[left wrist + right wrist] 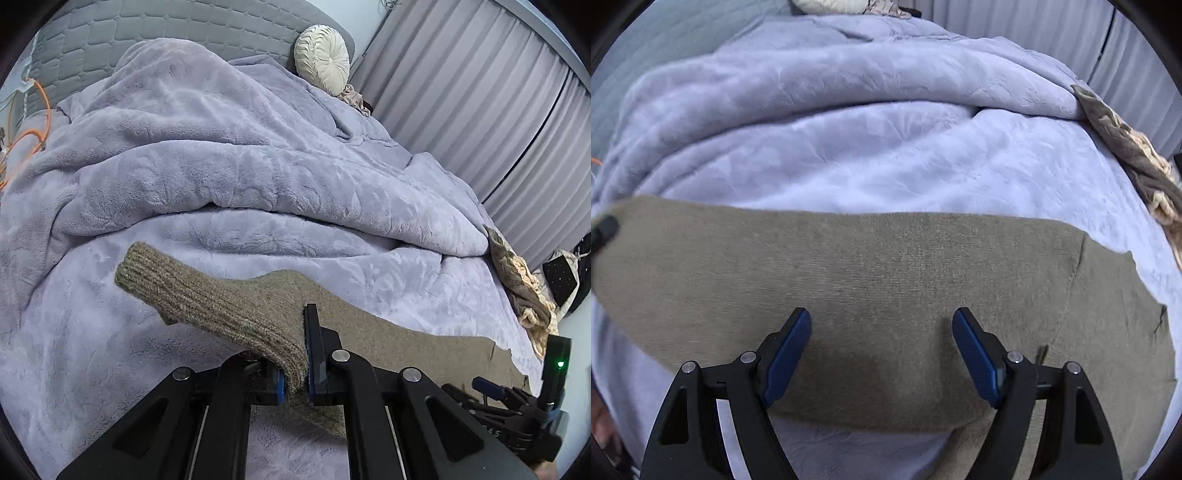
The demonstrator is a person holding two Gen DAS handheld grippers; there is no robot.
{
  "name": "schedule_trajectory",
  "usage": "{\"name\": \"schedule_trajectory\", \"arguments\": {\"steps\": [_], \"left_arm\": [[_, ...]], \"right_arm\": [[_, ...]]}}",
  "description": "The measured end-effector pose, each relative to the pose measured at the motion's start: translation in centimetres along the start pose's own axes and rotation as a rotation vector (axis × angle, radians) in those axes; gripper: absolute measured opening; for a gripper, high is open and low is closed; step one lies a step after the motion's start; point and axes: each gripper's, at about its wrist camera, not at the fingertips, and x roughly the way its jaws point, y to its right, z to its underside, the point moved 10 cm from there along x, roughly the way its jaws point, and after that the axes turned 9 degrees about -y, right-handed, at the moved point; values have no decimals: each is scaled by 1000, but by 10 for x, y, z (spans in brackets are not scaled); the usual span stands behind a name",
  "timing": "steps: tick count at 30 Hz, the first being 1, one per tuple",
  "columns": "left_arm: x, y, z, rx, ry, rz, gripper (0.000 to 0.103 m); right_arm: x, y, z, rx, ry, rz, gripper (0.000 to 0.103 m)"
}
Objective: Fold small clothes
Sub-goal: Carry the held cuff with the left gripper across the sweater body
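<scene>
A long olive-brown knitted sock [886, 280] lies stretched across the lilac fleece blanket [879, 155]. In the left wrist view my left gripper [295, 384] is shut on the sock's ribbed cuff [192, 291] and lifts that end off the bed, the cuff sticking up to the left. The foot part [406, 343] runs right toward my right gripper [517, 402]. In the right wrist view my right gripper [882, 332] is open, with blue pads [790, 350] spread just above the middle of the sock. The left gripper's tip [604, 229] shows at the left edge.
A crumpled brown and cream garment [521, 280] lies at the bed's right edge, also in the right wrist view [1134, 155]. A bunched lilac duvet [229, 155] fills the back. A round cream cushion [321, 59], grey headboard, grey curtains [472, 92] and orange cable [33, 133] surround it.
</scene>
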Motion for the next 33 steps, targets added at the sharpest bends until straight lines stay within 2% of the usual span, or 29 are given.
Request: {"name": "schedule_trajectory", "arguments": {"steps": [3,11,16,22,26,33], "left_arm": [[-3,12,0,44,-4,-39,9],[-14,70,3,162,4,-85,9],[-22,108,10,226,3,-85,9],[-25,144,22,289,-10,-100,9],[-22,166,30,327,-20,-104,9],[-5,199,52,360,-85,-105,9]], "right_arm": [[-15,18,6,31,32,26,82],[-29,70,31,140,-3,17,82],[-37,63,32,117,-6,-41,82],[-45,62,39,113,16,-53,82],[-48,76,47,123,14,-44,82],[-57,115,65,170,12,0,82]]}}
